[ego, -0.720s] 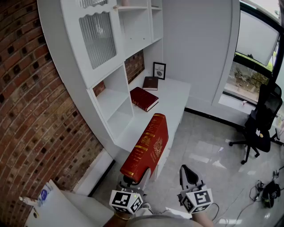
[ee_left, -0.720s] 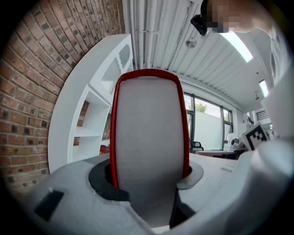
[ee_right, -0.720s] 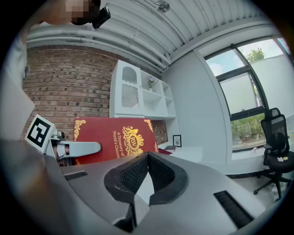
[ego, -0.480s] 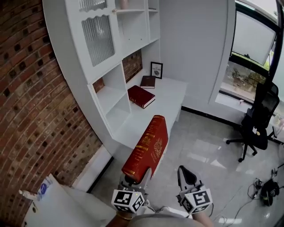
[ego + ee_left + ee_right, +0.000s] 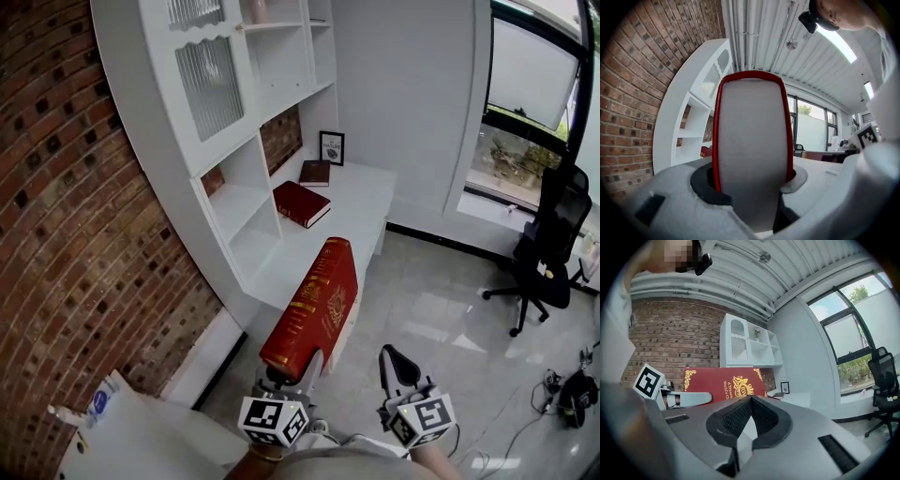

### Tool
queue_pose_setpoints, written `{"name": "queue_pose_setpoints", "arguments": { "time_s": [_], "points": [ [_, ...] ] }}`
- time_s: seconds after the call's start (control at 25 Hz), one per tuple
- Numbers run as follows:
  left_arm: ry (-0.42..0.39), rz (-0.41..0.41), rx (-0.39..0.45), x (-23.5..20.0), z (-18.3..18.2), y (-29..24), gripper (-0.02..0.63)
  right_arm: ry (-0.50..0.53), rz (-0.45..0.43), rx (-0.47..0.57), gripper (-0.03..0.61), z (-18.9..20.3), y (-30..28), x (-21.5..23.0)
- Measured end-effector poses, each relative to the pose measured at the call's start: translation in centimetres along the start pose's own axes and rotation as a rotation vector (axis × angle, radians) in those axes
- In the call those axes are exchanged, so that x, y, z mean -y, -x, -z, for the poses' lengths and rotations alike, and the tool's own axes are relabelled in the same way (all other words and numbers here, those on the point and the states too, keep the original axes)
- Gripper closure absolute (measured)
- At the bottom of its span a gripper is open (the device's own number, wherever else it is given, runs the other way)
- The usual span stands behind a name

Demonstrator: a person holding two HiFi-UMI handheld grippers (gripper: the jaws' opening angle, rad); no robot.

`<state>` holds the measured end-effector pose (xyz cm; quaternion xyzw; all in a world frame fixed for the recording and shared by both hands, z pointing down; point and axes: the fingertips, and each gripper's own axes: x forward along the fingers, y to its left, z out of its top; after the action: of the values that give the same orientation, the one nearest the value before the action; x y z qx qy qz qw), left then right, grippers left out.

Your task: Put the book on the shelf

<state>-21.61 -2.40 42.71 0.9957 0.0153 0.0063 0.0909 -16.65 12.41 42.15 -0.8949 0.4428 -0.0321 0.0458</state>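
You held the thick red hardback book (image 5: 315, 305) in your left gripper (image 5: 289, 367), its long axis pointing at the white shelf unit (image 5: 232, 202).
Left fingers clamped its near end; the shelf lay ahead-left, nearer that hand; the right gripper (image 5: 397, 361) hung empty, fingers together.

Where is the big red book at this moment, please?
Head view, lower centre: the book is clamped in the left gripper, left of the right gripper, by the desk's near end.

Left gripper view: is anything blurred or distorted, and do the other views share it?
Left gripper view: the red book sits close and soft, the brick wall bows; right gripper view: same fisheye bend, dark corners; head view: sharp, evenly lit, milder curve.
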Motion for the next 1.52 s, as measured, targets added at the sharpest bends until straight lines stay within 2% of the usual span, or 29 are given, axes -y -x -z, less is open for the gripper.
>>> {"name": "queue_pose_setpoints", "arguments": {
  "time_s": [0.48,0.88,1.52],
  "points": [
    [-0.026,0.025,-0.001,-5.1,-1.0,-1.9,0.377,0.002,0.011,0.004,0.571,0.5,-5.1,-2.2],
    [-0.015,0.030,-0.003,-9.0,-1.4,-3.8,0.377,0.013,0.011,0.017,0.572,0.4,-9.1,-3.2],
    [-0.007,0.034,-0.020,-11.7,-1.0,-5.6,0.377,-0.044,-0.027,0.004,0.572,0.6,-12.6,-4.9]
  ]
}}
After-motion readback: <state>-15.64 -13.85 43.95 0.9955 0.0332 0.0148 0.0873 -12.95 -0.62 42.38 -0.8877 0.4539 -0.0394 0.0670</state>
